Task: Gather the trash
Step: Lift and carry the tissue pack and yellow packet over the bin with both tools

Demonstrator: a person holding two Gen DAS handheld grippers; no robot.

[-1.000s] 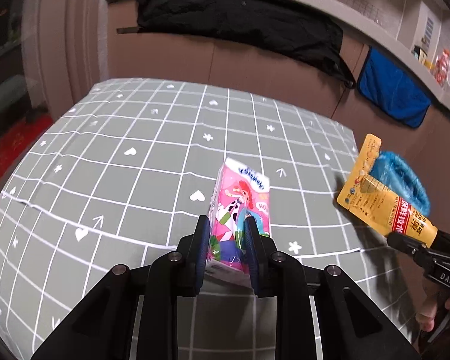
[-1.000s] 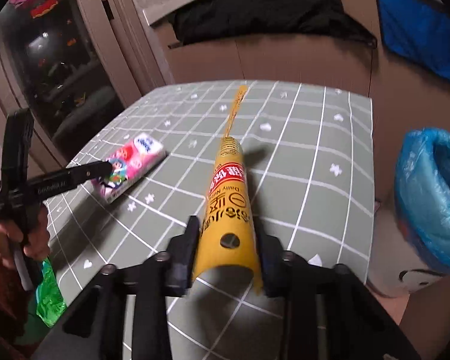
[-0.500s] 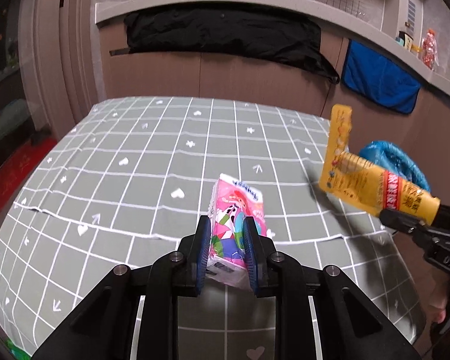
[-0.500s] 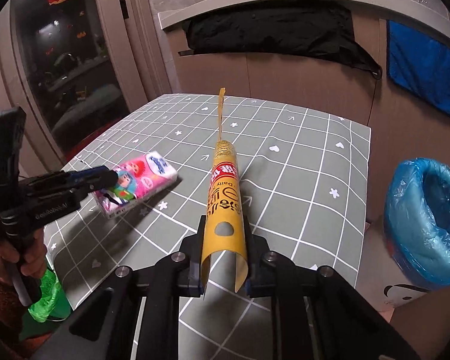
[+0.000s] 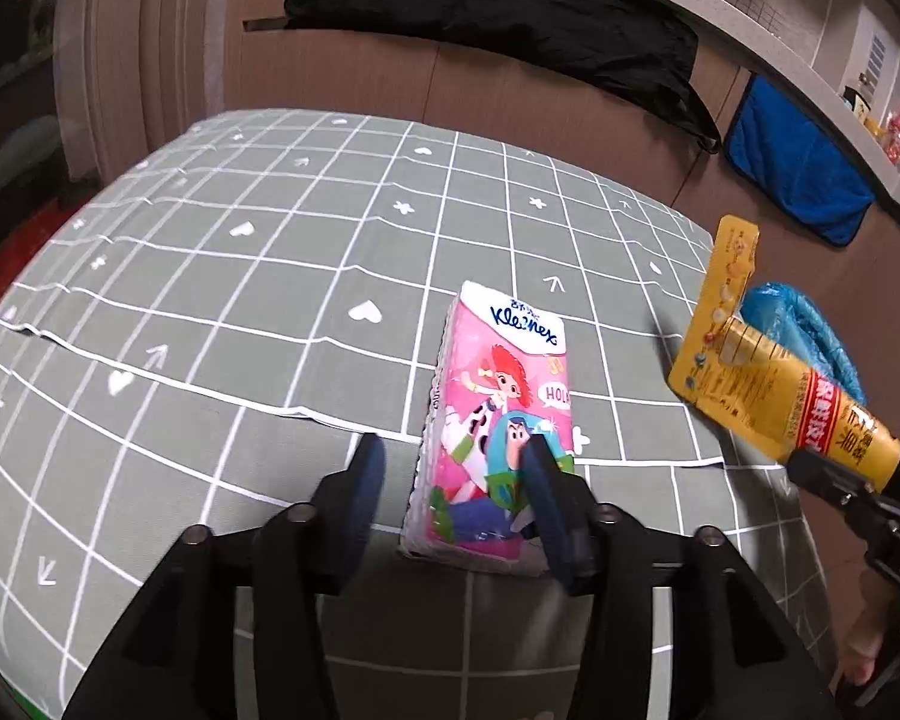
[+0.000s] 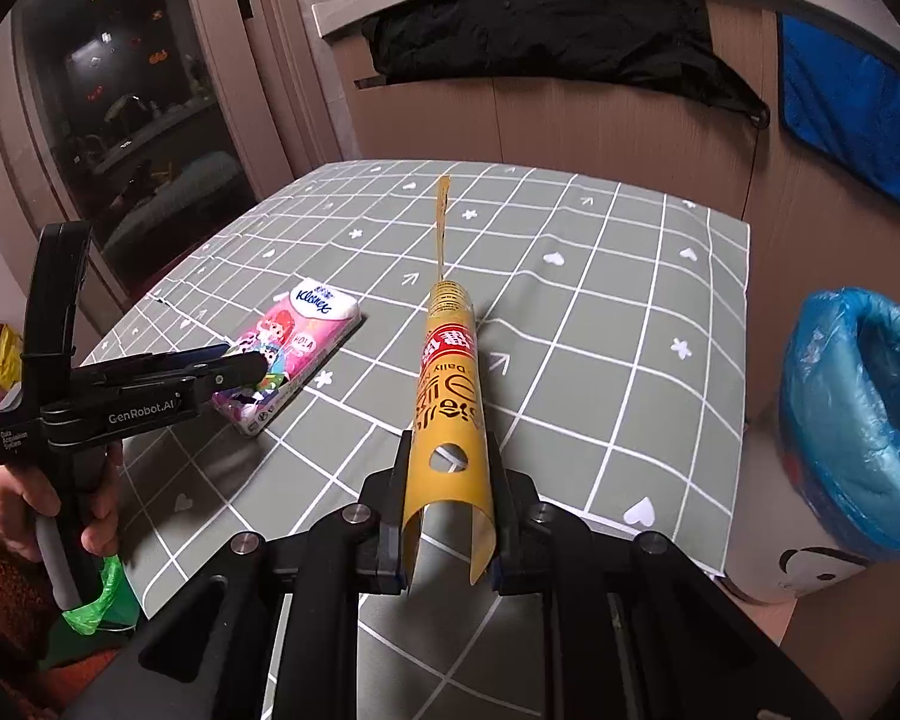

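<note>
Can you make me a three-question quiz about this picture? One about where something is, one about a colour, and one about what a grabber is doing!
1. Where is the pink Kleenex tissue pack?
A. In the bin
B. On the grey checked tablecloth
C. On the shelf

2. What colour is the bag lining the trash bin?
A. Blue
B. Red
C. White

3. What is the right gripper doing?
A. Hanging empty
B. Pinching a rolled yellow wrapper
C. Squeezing the tissue pack

Answers:
1 B, the pack lies flat on the cloth between the fingers of the left gripper, whose jaws are opening.
2 A, the liner is bright blue.
3 B, the yellow roll sits clamped between both fingers.
</note>
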